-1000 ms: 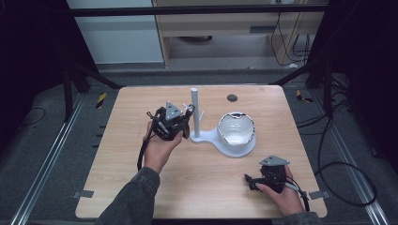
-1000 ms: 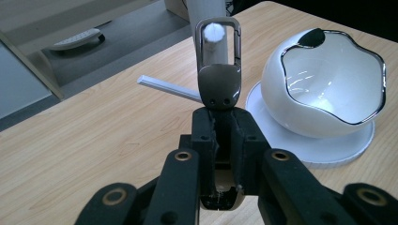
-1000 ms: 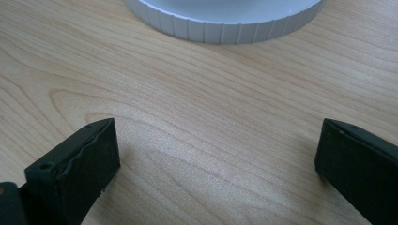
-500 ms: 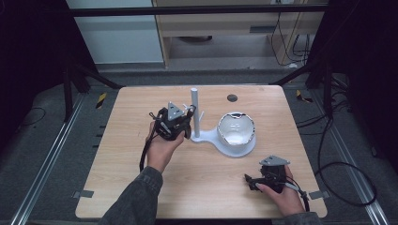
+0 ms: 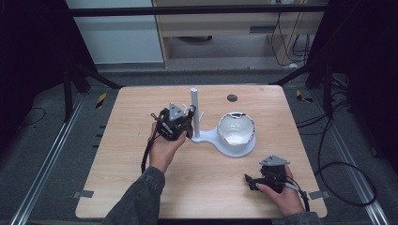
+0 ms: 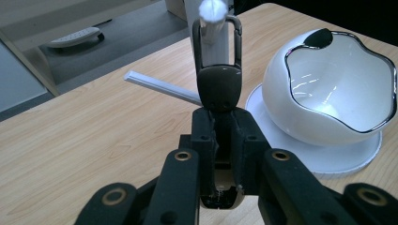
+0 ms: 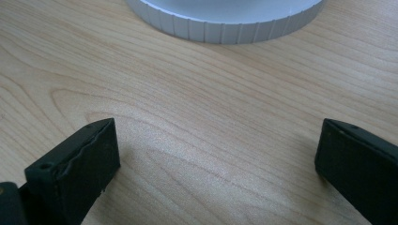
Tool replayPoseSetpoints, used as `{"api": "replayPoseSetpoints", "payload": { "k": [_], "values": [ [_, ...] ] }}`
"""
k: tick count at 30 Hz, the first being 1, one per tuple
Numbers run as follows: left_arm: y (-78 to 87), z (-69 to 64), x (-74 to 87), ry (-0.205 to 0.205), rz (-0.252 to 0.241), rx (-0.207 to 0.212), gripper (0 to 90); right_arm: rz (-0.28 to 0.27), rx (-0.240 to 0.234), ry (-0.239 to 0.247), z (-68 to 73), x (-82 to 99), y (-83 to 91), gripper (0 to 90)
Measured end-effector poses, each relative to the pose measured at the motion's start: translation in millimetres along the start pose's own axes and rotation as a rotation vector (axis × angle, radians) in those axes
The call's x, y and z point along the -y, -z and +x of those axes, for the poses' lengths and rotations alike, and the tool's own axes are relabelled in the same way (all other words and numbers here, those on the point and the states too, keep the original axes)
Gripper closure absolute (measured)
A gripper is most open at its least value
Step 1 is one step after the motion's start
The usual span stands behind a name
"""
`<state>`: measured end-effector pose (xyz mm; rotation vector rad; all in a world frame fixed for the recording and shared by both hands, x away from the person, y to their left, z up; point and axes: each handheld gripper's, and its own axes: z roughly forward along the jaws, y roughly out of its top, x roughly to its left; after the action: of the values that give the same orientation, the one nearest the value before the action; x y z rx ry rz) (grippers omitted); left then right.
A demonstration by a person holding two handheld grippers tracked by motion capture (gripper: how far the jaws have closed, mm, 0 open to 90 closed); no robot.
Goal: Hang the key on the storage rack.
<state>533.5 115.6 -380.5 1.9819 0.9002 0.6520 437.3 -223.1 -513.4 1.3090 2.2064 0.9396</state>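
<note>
The left gripper sits at the centre of the high view, its jaws clamped on a dark key fob whose metal ring is looped over a white peg of the stand. In the left gripper view, at upper centre, the ring encloses the peg, so the hanging looks nearly done. What seems left is to let go and draw the gripper back; whether the ring already rests its weight on the peg I cannot tell.

The stand's upright post rises just beside the gripper in the high view, and a second slim white arm juts toward the left of the left gripper view, close under the fob. To the right of the post, on the stand's round base, sits a white bowl with a wavy chrome rim. A retreat toward the lower left of the high view looks the freest path, since bare desk lies there, well away from bowl and post.

The right gripper rests at lower right in the high view, near the desk's front edge and apart from the stand. Its jaws stand wide apart over bare wood, holding nothing; the ribbed edge of the base shows at the top of the right gripper view. A small dark disc lies near the far edge, well apart from everything.
</note>
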Motion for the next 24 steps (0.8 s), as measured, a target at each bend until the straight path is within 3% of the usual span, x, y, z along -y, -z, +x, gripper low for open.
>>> {"api": "replayPoseSetpoints", "payload": {
  "k": [9,24],
  "values": [
    [-5.5,-0.6,0.7,0.038,-0.013,0.009,80.5,0.000,0.000,0.000,0.0,0.0,0.0,0.5],
    [-8.3,-0.4,1.1,0.023,-0.013,-0.003,80.0,-0.002,0.000,0.002,-0.1,0.2,0.0,0.5]
  ]
}}
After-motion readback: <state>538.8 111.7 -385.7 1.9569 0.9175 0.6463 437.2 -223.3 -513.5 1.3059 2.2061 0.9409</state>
